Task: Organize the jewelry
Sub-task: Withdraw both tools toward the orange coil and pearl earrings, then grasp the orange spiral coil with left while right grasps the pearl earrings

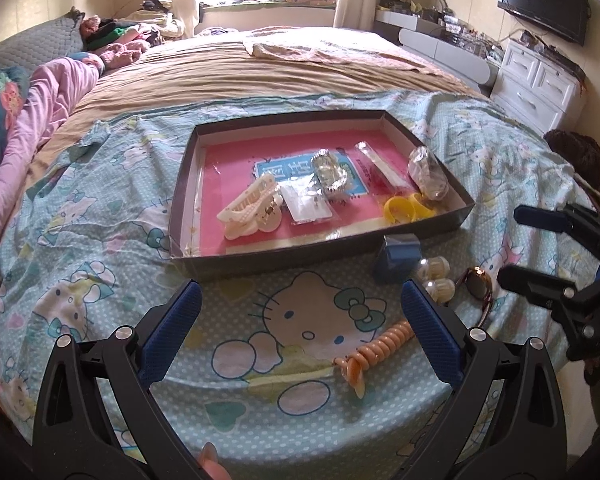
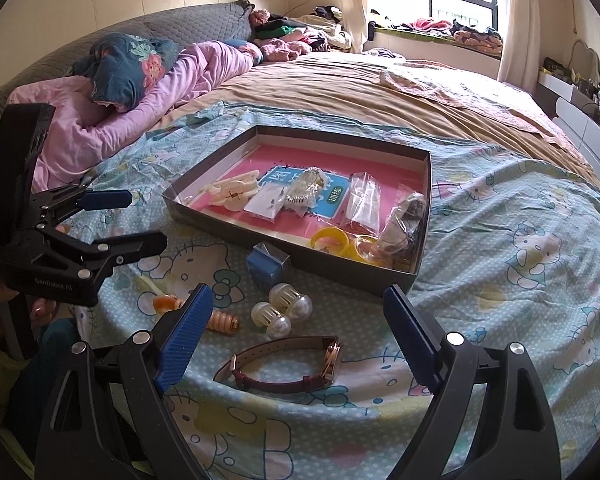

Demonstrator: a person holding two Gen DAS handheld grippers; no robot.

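Right gripper [image 2: 296,320] hangs low in its frame, jaws spread wide with nothing held, and the watch [image 2: 284,368] lies on the sheet [image 2: 500,280] right between them. Just above: two pearl clips [image 2: 282,310], an orange coil [image 2: 220,322] at left, a blue box [image 2: 266,266]. Left gripper [image 1: 300,312] is wide open too, empty. Mid-frame, the tray [image 2: 284,248] holds a cream claw clip [image 2: 232,194], plastic packets [image 2: 364,198] and yellow rings [image 2: 332,242].
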